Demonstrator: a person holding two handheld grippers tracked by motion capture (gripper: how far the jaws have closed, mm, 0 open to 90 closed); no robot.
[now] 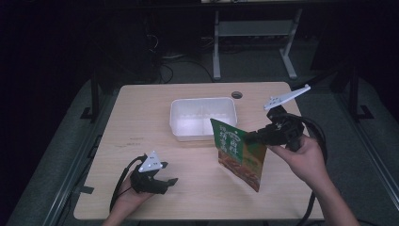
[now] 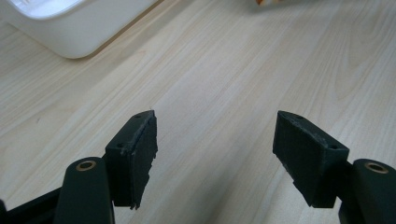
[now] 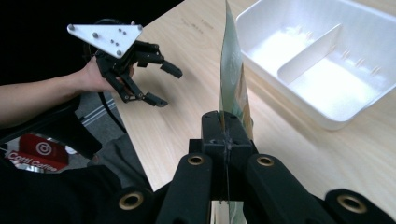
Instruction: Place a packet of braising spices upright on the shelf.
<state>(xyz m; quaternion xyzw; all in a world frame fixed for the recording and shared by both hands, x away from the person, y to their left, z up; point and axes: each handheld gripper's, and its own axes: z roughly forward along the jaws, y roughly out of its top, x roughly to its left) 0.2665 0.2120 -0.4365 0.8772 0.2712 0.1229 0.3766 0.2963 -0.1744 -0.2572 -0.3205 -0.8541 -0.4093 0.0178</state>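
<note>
**Right gripper pinches snack pouch above the table; left gripper spread and empty**

The right gripper point(image 1: 251, 137) has its jaws pressed together on the edge of a green and orange snack pouch point(image 1: 239, 153), holding it upright over the wooden table point(image 1: 141, 117), just in front of the white divided tray point(image 1: 202, 117). The left gripper point(image 1: 167, 181) rests low near the table's front edge, well apart from the pouch, its jaws spread wide over bare wood with nothing between them.
</note>
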